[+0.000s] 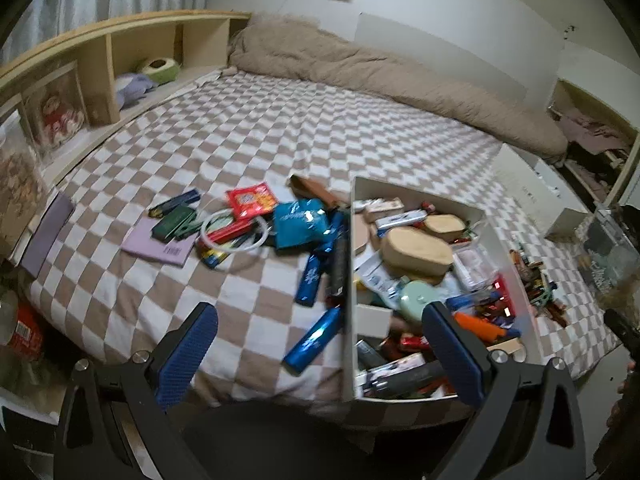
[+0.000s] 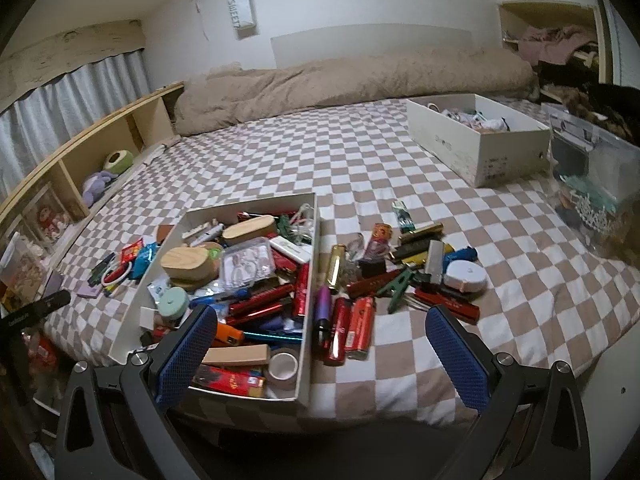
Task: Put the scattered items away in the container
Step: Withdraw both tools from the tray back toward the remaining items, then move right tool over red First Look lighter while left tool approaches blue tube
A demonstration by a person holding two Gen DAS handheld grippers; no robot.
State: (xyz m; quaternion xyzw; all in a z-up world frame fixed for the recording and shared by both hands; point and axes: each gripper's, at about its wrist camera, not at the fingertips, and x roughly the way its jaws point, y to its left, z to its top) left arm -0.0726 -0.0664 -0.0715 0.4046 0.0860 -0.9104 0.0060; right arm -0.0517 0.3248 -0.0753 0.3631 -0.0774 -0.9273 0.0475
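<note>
Two piles flank the half-full white box (image 2: 308,280) on the checked bedspread (image 2: 380,152). Both my left gripper (image 1: 320,356) and right gripper (image 2: 322,354) hang wide open, holding nothing. I judge the red tubes (image 2: 352,328) just right of the box wall the easiest next: come down straight, pinch one across its width, lift clear over the rim.

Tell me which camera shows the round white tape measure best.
The right wrist view: the white tape measure lies in full sight on the checked bedspread, right of the box. In the left wrist view I cannot make it out.
</note>
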